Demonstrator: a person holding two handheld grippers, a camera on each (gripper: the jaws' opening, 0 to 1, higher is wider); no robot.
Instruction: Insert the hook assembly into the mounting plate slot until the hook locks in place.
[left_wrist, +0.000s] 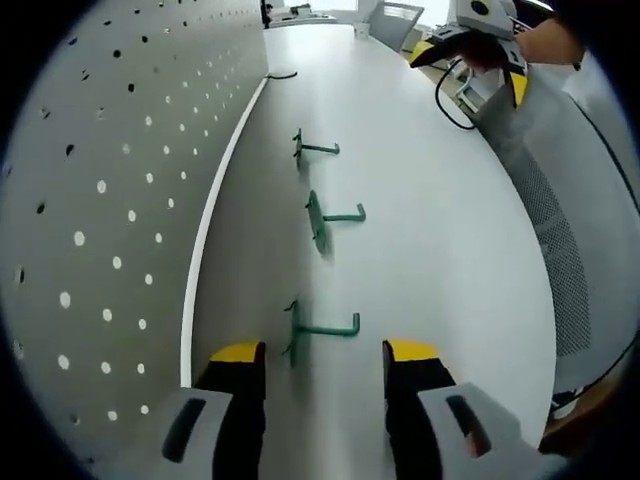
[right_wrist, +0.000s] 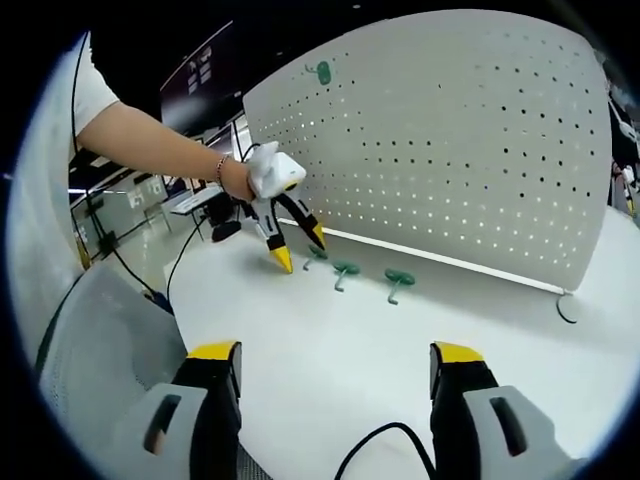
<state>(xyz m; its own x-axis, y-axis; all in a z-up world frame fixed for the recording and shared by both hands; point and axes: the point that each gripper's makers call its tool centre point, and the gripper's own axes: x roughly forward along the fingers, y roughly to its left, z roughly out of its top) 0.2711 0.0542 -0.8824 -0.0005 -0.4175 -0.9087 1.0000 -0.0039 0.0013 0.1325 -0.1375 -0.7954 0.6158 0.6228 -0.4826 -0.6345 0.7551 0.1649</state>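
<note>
Low in the left gripper view, the left gripper (left_wrist: 325, 360) gapes empty around the nearest green hook (left_wrist: 322, 329) on the white bench (left_wrist: 450, 260); two more hooks lie beyond beside the pegboard (left_wrist: 110, 170); the right gripper (right_wrist: 335, 375) spreads wide, empty

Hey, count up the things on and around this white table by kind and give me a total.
Green hooks lying on the table: 3
Green hook on the pegboard: 1
Pegboard: 1
Grippers: 2
Total: 7
</note>
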